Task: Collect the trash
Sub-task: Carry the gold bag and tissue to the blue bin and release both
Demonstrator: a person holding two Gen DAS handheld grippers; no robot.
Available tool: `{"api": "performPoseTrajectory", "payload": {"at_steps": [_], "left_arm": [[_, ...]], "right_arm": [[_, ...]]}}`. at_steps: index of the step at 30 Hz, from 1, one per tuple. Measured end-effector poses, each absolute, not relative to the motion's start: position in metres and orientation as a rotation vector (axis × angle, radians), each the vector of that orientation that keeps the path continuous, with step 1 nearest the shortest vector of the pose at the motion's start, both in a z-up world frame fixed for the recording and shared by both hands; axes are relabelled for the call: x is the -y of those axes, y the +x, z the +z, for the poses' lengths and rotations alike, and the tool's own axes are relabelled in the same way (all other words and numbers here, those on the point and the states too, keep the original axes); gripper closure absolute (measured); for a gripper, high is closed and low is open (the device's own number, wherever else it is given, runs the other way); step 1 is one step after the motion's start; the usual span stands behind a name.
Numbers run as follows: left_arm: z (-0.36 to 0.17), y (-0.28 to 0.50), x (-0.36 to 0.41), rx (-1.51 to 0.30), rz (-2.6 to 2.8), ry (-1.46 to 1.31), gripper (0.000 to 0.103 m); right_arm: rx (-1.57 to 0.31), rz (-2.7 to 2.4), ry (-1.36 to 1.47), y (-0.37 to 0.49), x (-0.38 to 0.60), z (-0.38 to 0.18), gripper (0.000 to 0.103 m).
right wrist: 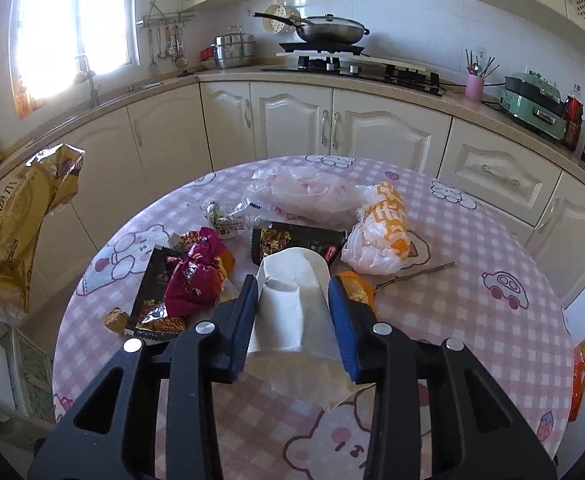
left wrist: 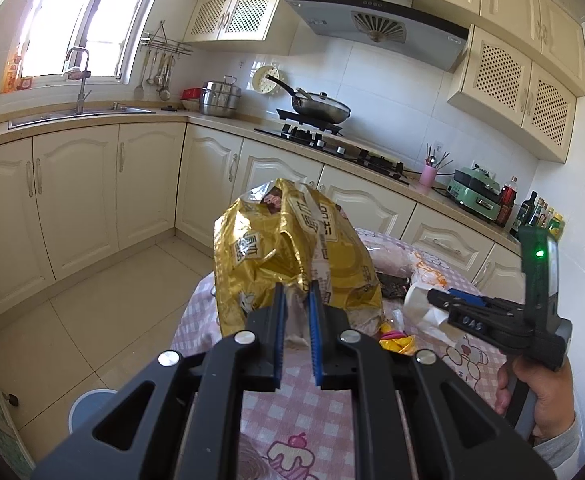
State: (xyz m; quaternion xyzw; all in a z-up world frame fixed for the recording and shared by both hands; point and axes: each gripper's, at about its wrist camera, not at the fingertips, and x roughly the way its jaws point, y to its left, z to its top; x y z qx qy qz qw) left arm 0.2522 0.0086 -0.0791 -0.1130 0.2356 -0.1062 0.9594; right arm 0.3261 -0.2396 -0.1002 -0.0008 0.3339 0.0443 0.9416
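Trash collection — early stage. Left gripper (left wrist: 297, 304) clenched on crinkled gold foil snack bag (left wrist: 288, 248), lifted off left of round pink-checked table (right wrist: 492, 320). Right gripper (right wrist: 293, 300) grasping crumpled white paper cup (right wrist: 292, 292) at near centre — wrappers and plastic bags remain beyond.

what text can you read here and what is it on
"DAS" or "OAS", first letter unsure: on the right gripper body.
gold bag: Chinese print, too crumpled to read.
hood: brand too small.
black wrapper, orange-print bag, bottles: blurred.
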Motion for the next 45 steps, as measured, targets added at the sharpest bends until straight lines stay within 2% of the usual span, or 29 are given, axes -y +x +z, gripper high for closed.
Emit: {"api": "performPoseTrajectory", "payload": {"at_steps": [7,13,23,33,36,38,40,45], "left_arm": [[-0.080,0.229,-0.045,-0.453,-0.175,-0.269,0.093],[-0.100,0.208,-0.104,-0.475,-0.068,-0.300,0.093],[-0.196,0.200,-0.215,-0.674,0.150,-0.390,0.093],[-0.310,0.245,-0.286,-0.897,0.244,-0.477,0.092],[-0.333,0.260,-0.300,-0.916,0.248,-0.508,0.087],[-0.344,0.268,-0.306,-0.925,0.251,-0.527,0.074],[-0.358,0.272,-0.314,-0.936,0.272,-0.544,0.065],[-0.374,0.268,-0.317,-0.953,0.282,-0.578,0.060]], "right_arm": [[-0.564,0.167,0.013,0.296,0.207,-0.059,0.069],[-0.561,0.392,-0.008,0.281,0.120,-0.052,0.069],[-0.789,0.665,-0.079,0.301,-0.051,-0.144,0.069],[-1.005,0.696,-0.104,0.342,-0.136,-0.250,0.069],[-1.031,0.684,-0.103,0.350,-0.146,-0.269,0.069],[-1.046,0.679,-0.102,0.355,-0.150,-0.277,0.069],[-1.061,0.674,-0.107,0.358,-0.155,-0.288,0.069],[-1.087,0.675,-0.120,0.363,-0.170,-0.305,0.069]]}}
